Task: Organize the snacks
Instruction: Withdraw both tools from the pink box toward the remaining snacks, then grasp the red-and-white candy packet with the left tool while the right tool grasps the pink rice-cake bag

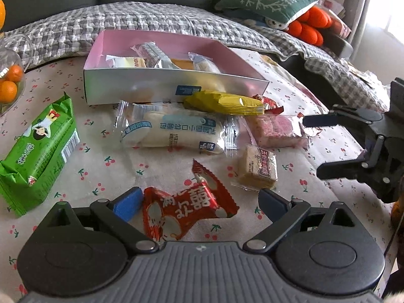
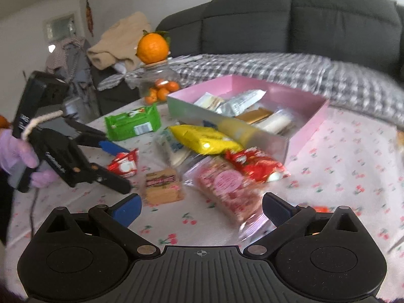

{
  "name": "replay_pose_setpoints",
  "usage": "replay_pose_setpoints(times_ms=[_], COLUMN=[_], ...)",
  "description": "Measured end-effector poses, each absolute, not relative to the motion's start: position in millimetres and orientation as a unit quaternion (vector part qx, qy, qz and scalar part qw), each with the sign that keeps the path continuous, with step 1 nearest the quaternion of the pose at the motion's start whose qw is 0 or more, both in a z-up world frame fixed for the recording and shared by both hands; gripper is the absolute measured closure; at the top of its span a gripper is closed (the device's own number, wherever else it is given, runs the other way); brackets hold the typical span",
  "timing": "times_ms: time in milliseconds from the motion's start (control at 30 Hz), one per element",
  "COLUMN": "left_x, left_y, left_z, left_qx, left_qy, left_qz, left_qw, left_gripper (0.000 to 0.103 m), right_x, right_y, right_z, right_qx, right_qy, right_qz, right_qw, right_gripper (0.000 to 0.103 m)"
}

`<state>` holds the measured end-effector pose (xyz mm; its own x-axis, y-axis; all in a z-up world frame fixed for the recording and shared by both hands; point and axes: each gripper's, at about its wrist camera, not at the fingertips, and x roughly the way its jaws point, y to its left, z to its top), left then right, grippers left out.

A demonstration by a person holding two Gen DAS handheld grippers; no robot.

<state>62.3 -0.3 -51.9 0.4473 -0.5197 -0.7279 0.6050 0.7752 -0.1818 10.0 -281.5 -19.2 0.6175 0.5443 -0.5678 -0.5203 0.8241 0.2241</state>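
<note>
A small red snack packet point(image 1: 186, 212) lies on the cherry-print tablecloth between the wide-apart fingers of my left gripper point(image 1: 200, 204); the pads do not press it. From the right wrist view the same gripper point(image 2: 127, 170) straddles that red packet point(image 2: 125, 164). My right gripper point(image 2: 202, 209) stands open just short of a pink packet point(image 2: 227, 186), its far end between the fingertips. Behind is the pink-lined box point(image 1: 176, 85) holding several wrapped snacks. A yellow packet point(image 1: 224, 103), a white bread packet point(image 1: 171, 131) and a small biscuit pack point(image 1: 257, 171) lie loose.
A green packet point(image 1: 38, 151) lies at the left. A glass jar of mandarins point(image 2: 159, 85) with an orange point(image 2: 152, 48) on its lid stands at the table's far corner. A gloved hand point(image 2: 15, 154) holds the left gripper. A checked blanket point(image 1: 141, 22) and dark sofa lie behind.
</note>
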Motion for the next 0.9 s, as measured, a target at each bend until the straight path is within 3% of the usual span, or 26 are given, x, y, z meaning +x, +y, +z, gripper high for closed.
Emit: replay_pose_setpoints(times_ms=[367,533,633,833,867,900], left_x=[57,56,56,50,49,48], left_y=[-4,-3,0,4,4,4], left_z=[-51,-50,-48,-48,-48,-48], left_qx=[0.104,0.110,0.104,0.105,0.106,0.105], left_qy=[0.396,0.396,0.400,0.398,0.395,0.394], left_qz=[-0.317,-0.311,-0.309,-0.303,-0.302,-0.301], left_qw=[0.855,0.857,0.856,0.860,0.861,0.862], left_gripper=[0.021,0.028,0.032,0.037,0.037,0.038], right_x=[32,24,17,12,15,18], right_y=[-279,-273,-273,-262,-262,-261], right_z=[-33,-33,-29,-24,-26,-29], right_qx=[0.036,0.012,0.016,-0.001,0.003,0.003], right_qy=[0.338,0.345,0.353,0.343,0.348,0.354], right_qz=[0.254,0.266,0.291,0.298,0.292,0.285], right_qw=[0.905,0.900,0.889,0.891,0.891,0.891], right_gripper=[0.004,0.016,0.029,0.031,0.032,0.040])
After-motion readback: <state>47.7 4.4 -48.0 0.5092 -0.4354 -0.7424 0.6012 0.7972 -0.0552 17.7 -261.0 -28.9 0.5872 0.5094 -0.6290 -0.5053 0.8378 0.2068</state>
